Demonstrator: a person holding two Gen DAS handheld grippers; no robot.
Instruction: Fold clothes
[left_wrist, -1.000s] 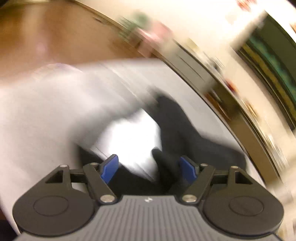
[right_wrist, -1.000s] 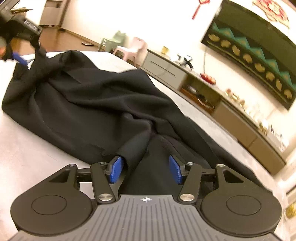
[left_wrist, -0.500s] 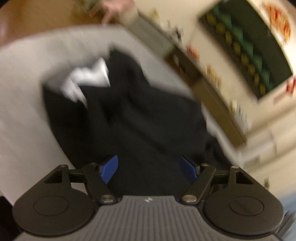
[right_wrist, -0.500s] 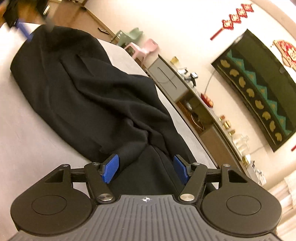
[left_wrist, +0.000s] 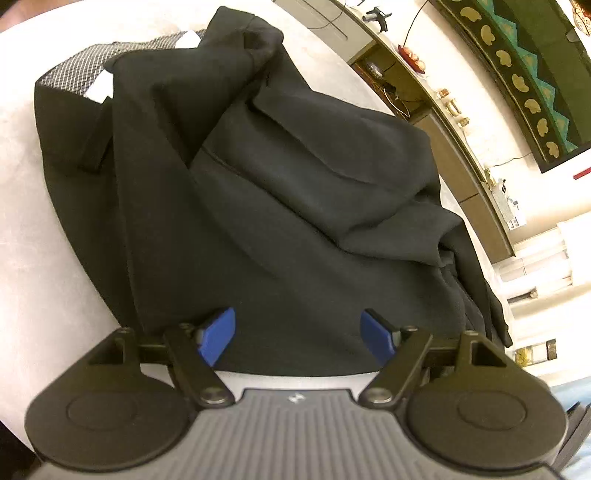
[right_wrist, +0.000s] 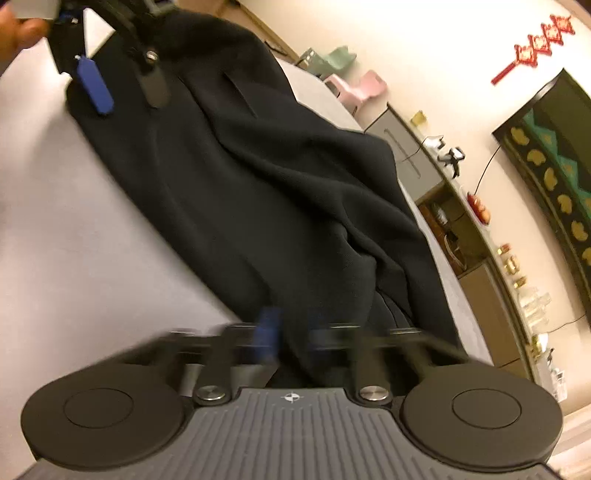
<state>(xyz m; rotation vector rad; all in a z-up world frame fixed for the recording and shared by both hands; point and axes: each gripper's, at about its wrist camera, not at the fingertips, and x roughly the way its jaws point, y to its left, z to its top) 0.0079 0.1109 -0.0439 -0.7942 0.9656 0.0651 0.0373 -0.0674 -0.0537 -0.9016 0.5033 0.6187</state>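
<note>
Black garment (left_wrist: 280, 206) lies rumpled on the pale surface (left_wrist: 33, 258), spread ahead of both tongs. Left tongs (left_wrist: 297, 334) released, fingers wide, low over the near hem, likely placed to take an edge. Right tongs (right_wrist: 291, 336) blurred, fingers close together over a cloth ridge; grip cannot be told. Both angled downward.

Home living room. Long low sideboard (right_wrist: 476, 273) along cream wall, cluttered with jars and ornaments; red knot hanging (right_wrist: 535, 48); pastel children's chairs (right_wrist: 354, 81); dark framed wall panel (left_wrist: 517, 66).
</note>
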